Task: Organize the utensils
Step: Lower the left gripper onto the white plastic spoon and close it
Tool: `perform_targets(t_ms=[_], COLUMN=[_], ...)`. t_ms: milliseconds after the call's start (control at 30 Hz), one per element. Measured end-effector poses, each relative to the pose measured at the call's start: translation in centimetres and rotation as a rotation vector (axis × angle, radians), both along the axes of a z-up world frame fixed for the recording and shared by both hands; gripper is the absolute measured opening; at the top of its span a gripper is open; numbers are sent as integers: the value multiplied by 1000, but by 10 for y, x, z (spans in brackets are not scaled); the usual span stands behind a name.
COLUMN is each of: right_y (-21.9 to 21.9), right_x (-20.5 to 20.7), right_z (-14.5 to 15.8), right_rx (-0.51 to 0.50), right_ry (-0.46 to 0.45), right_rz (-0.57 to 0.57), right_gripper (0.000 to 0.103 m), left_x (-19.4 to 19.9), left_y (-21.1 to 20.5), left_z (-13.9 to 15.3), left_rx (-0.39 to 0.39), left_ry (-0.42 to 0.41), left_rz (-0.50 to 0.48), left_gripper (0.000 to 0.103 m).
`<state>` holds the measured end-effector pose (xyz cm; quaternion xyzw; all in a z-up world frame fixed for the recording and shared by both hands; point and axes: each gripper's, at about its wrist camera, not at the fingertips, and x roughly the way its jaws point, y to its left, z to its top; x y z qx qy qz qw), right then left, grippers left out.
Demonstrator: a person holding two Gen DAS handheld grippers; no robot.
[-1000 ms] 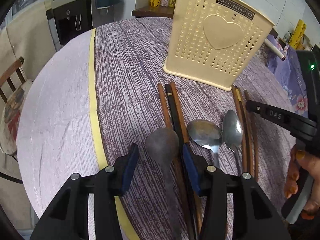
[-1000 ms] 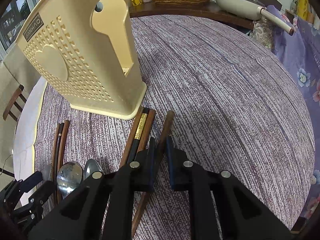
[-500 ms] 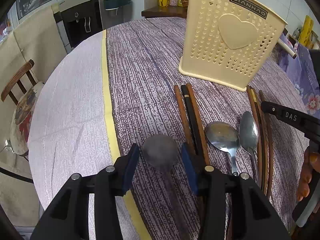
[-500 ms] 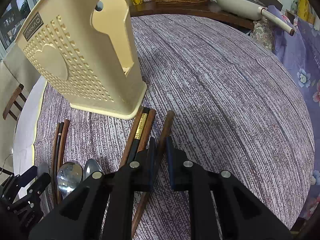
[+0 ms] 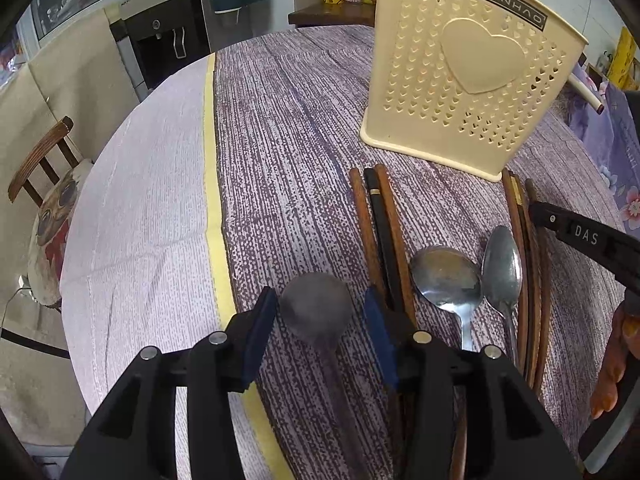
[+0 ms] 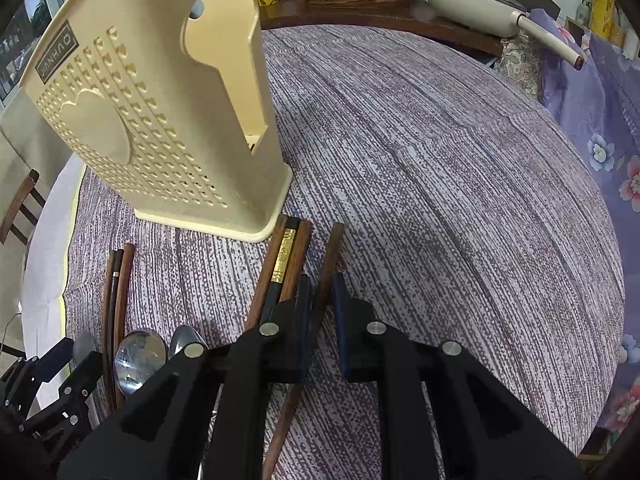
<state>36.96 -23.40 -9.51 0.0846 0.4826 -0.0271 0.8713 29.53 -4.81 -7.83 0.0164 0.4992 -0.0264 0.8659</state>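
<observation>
Wooden chopstick (image 6: 329, 264) sits pinched in the right claw (image 6: 322, 296), low over the tabletop (image 6: 440, 168). Left claw (image 5: 320, 320) is half open around a blurred grey spoon (image 5: 316, 310); whether its pads touch the spoon, I cannot tell.

On the round table under its purple-and-white woven cloth (image 5: 288, 128), we see the cream perforated plastic utensil holder (image 5: 468, 80) standing upright. In front of it lie three dark wooden chopsticks (image 5: 380, 224), then two steel spoons (image 5: 448, 280) to their right, then more brown chopsticks (image 5: 520, 240). A dull grey spoon (image 5: 316, 312) lies leftmost.
</observation>
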Motion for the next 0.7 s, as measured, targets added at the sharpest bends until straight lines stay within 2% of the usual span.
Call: perform_targets(t_ms=[100,700], right_y=[1,-6], right_x=[-2,-1], right_z=[0,1], right_rx=[-3,18], right_ry=[-5,-23], right_rz=[5,18], right_gripper=[11,10], left_x=[-1,7], left_y=[1,4], left_z=[0,-2], left_rx=[10,-14], left_ry=[-8,-36], left_rz=[5,22], left_gripper=[37,36])
